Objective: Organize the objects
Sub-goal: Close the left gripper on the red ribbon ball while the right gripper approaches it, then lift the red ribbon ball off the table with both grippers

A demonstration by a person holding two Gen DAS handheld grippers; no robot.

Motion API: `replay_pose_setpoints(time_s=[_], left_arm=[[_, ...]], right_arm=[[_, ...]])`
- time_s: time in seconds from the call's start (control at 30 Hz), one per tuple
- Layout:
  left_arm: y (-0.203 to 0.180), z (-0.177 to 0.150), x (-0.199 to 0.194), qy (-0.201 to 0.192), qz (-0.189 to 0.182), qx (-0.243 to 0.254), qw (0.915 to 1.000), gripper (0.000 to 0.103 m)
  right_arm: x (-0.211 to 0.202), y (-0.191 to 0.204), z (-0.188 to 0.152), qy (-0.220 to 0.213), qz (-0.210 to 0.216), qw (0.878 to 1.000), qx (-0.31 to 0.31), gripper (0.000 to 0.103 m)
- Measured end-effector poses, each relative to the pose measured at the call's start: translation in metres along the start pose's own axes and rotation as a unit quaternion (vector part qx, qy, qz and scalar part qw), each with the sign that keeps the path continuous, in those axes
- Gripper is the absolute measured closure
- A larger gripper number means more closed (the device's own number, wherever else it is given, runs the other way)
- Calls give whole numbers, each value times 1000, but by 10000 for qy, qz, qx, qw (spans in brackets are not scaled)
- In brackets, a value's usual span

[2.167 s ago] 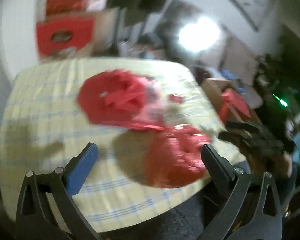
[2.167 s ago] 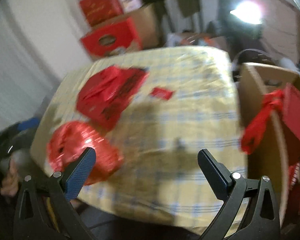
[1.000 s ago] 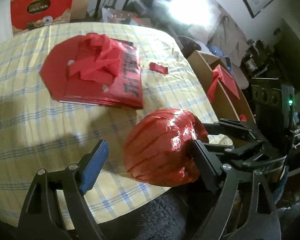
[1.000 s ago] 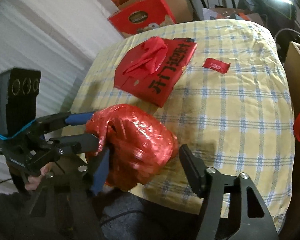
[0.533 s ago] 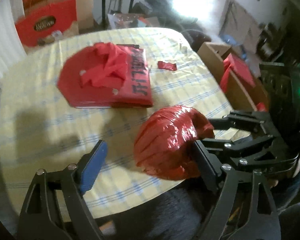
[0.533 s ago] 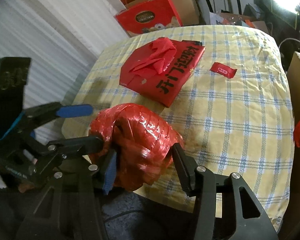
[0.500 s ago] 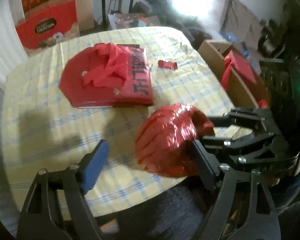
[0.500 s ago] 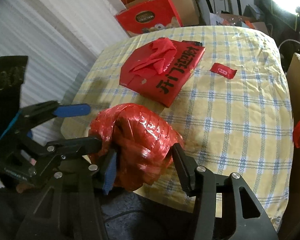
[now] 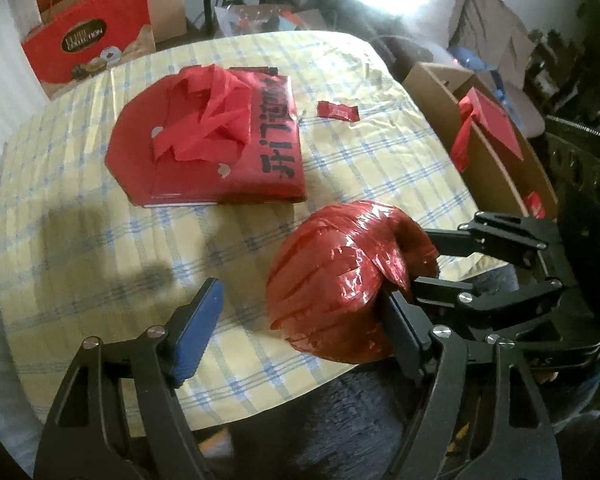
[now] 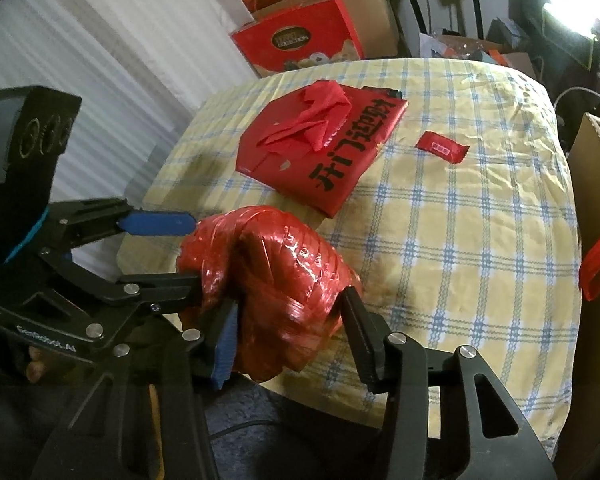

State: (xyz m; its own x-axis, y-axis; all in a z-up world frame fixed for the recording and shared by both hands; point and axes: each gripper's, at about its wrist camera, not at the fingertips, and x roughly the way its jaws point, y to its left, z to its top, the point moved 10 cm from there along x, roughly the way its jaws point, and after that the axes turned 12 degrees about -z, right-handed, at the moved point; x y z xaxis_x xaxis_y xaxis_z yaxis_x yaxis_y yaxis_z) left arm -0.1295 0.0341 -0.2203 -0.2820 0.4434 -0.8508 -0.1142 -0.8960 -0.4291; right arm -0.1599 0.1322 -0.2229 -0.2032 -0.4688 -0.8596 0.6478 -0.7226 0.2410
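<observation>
A shiny red bundle (image 9: 340,280) (image 10: 276,272) lies at the front edge of the table (image 9: 80,220). My right gripper (image 10: 290,326) is closing on it, and both pads press its sides. It reaches in from the right in the left wrist view (image 9: 424,260). My left gripper (image 9: 300,316) is also closing around the bundle. Its black finger (image 9: 404,332) touches the bundle, while the blue pad (image 9: 196,328) stands apart from it. Farther back lies a flat red packet (image 9: 208,152) (image 10: 320,148) with black characters and crumpled red paper on top.
A small red sachet (image 9: 337,111) (image 10: 442,147) lies on the check cloth beyond the packet. An open cardboard box (image 9: 480,152) with red items stands beside the table on the right. Red gift boxes (image 10: 300,40) are stacked behind the table.
Both grippers' jaws have narrowed around the red bundle, the right one until its pads reached it. The bundle has stayed at the table's front edge.
</observation>
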Motion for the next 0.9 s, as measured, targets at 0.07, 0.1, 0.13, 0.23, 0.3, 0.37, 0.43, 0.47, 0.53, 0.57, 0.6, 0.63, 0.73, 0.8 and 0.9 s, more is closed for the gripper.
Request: replay_pose_setpoints(time_s=[0.07,0.1,0.13,0.23,0.3,0.37,0.43,0.47,0.53,0.57,0.6,0.63,0.73,0.8,0.9], left_arm=[[0,0,2,-84,-260,-135,9995,42],[1,0,2,-122,-387,-206,9990,46],[1,-1,2,-144,-633,-313,9974,53],[1,0,3,-205,-909,-469,9945,55],[-2,1,2,-248,-812,-401,9956,58],[-6,4,0,-305,-566,-252,9976,61],[-12,7,-1,-322,-329,-91,9989,63],[-15,8,-2,-348,-244,-32,9991,63],[-20,10,-5,-442,-183,20,9989,64],[-23,12,-8,-518,-173,45,9985,64],[-25,14,-11,-581,-157,76,9982,64],[-28,17,-14,-652,-122,126,9977,64],[-40,25,-26,-901,98,388,9951,65],[-48,31,-32,-1045,243,594,9924,65],[-58,37,-43,-1237,320,784,9887,65]], right_arm=[[0,0,1,-14,6,10000,6,54],[1,-1,2,-28,38,10000,32,54],[2,-1,2,-42,107,9999,55,54],[2,-3,4,-88,298,9994,153,54],[1,-3,5,-113,275,9994,165,54],[1,-4,7,-161,230,9994,190,54],[-1,-5,7,-190,186,9994,214,55],[-2,-6,8,-218,182,9993,227,55],[-7,-9,10,-327,192,9989,276,56],[-10,-11,11,-372,196,9987,290,56],[-16,-12,13,-491,186,9982,294,56],[-20,-12,15,-579,166,9978,285,56],[-35,-13,23,-899,76,9955,287,56],[-44,-13,28,-1102,19,9934,316,57],[-60,-14,33,-1387,-56,9897,346,57]])
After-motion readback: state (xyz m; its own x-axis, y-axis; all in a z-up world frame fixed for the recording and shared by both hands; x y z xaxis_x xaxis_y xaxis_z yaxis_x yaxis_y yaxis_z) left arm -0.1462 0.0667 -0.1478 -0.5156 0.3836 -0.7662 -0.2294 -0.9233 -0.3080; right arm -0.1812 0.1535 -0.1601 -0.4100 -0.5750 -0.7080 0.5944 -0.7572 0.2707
